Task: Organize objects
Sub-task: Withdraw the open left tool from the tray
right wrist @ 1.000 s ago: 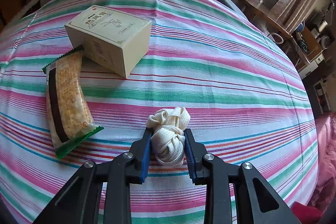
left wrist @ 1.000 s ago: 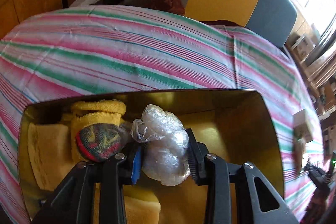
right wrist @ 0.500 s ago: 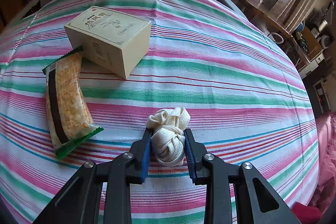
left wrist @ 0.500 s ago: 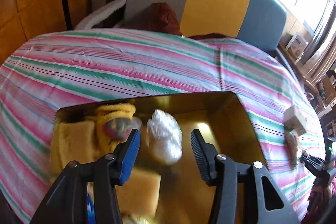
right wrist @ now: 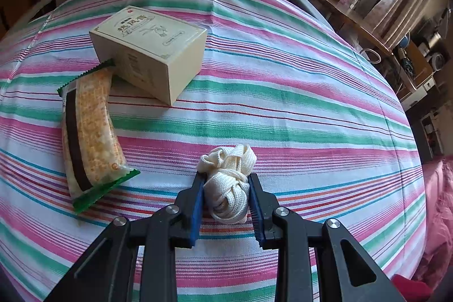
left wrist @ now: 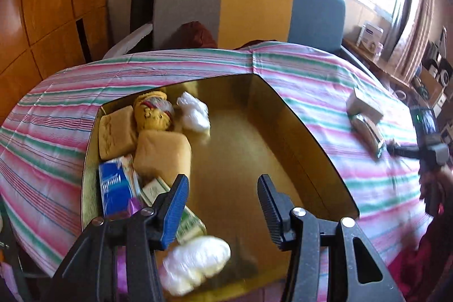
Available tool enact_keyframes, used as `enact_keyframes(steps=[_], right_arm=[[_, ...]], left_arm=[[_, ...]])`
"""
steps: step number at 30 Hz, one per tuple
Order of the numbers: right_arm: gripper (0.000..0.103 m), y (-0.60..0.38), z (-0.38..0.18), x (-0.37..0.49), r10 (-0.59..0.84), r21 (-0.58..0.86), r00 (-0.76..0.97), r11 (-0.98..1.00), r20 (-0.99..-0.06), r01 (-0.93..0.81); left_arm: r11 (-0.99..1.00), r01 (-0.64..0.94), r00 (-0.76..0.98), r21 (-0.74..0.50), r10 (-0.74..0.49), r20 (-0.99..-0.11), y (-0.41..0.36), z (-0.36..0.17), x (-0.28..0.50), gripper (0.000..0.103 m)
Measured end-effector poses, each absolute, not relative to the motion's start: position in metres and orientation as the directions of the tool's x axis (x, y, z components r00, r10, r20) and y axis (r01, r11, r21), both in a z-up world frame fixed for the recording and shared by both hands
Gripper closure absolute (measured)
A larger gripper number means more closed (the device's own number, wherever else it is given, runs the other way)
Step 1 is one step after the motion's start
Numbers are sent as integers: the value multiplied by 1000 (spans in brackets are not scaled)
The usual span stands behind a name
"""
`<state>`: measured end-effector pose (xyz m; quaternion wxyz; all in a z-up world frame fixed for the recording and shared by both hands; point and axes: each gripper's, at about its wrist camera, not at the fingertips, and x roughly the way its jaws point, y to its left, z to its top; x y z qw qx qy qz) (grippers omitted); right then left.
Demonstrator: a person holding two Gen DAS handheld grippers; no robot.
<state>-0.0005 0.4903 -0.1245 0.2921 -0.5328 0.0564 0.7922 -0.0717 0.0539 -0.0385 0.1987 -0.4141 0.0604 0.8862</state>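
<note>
My left gripper [left wrist: 223,200] is open and empty above the gold box [left wrist: 300,137] on the striped table. Inside the box lie a crumpled clear plastic bag [left wrist: 194,112], a yellow sock bundle [left wrist: 151,112], yellow cloths [left wrist: 162,150], a blue packet [left wrist: 114,188] and a white bag [left wrist: 195,259] at the near edge. My right gripper [right wrist: 226,197] is shut on a cream rope bundle [right wrist: 229,183] resting on the tablecloth. A snack packet [right wrist: 90,129] and a beige carton [right wrist: 150,53] lie to its left.
The carton and snack packet [left wrist: 366,126] also show to the right of the gold box, with my right gripper's body [left wrist: 424,140] beyond them. A grey, yellow and blue chair back [left wrist: 249,7] stands behind the table. Shelves with clutter [right wrist: 410,53] are at the right.
My left gripper opened, let go of the clear plastic bag into the gold box, then pulled back and up. The right gripper stayed shut on the rope bundle.
</note>
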Motion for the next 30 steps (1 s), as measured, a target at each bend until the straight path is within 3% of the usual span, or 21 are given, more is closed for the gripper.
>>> enact_keyframes(steps=[30], right_arm=[[75,487,-127,-1,448,-275,-259,-817,-856,-506]], left_arm=[[-922,-381,-574,-75,299,-762,33,-50,-41,52]])
